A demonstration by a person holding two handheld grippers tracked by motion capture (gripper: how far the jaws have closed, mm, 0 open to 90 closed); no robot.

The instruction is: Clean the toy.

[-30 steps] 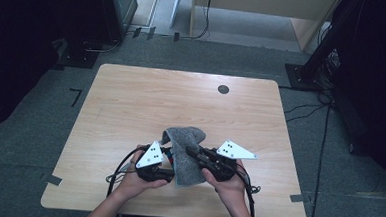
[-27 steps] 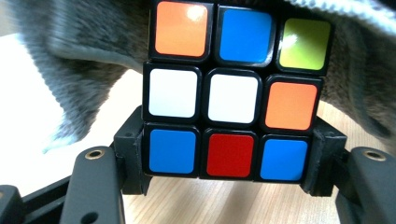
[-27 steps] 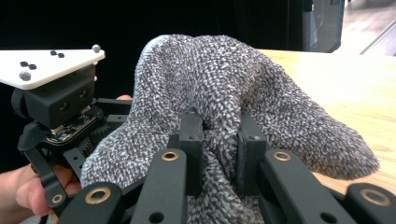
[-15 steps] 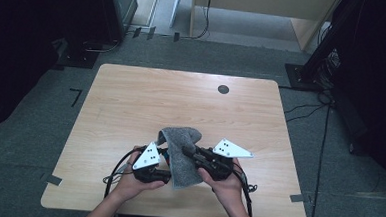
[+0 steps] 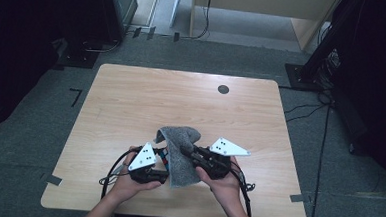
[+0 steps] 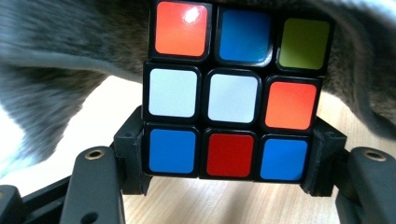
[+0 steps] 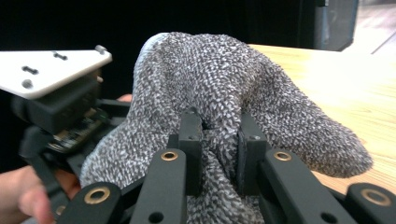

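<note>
My left gripper (image 6: 232, 161) is shut on a scrambled colour cube (image 6: 232, 93), its black jaws clamping the bottom row from both sides. A grey knitted cloth (image 6: 60, 51) hangs over the cube's top and sides. In the high view the left gripper (image 5: 163, 162) and the right gripper (image 5: 186, 150) face each other near the table's front edge, with the cloth (image 5: 181, 153) draped between them. My right gripper (image 7: 219, 140) is shut on a fold of the cloth (image 7: 210, 79), which bulges up over its jaws.
The wooden table (image 5: 146, 101) stretches away behind the hands, with a round dark grommet (image 5: 223, 89) near its far edge. Cables (image 5: 108, 176) trail from both grippers at the front edge. Dark equipment stands on the floor around the table.
</note>
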